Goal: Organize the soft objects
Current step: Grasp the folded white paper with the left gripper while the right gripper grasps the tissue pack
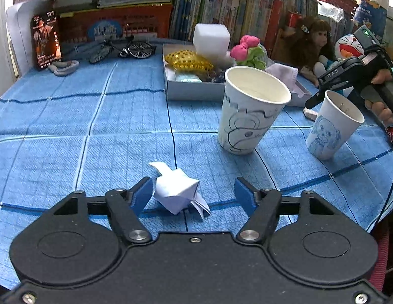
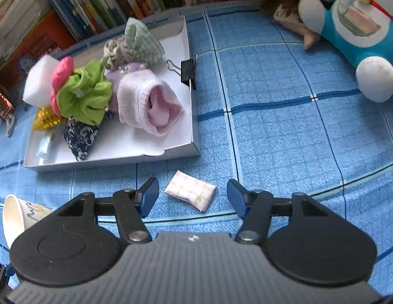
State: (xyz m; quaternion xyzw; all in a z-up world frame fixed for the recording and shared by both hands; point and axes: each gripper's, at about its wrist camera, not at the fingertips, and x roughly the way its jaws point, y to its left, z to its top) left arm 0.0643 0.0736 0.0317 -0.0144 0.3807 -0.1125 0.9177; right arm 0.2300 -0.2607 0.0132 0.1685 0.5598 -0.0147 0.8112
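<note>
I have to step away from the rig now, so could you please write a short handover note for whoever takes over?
Left gripper: open, astride the white folded paper piece on the blue cloth; one pad is at its side, no grip yet.
Right gripper: open, with the small pink checked pouch between its fingers, not gripped.
White tray: already holds the pink sock, green-and-pink scrunchie, gold pouch, dark patterned pouch and white foam block.
Left: likely the paper piece and the pouch go to the tray.
</note>
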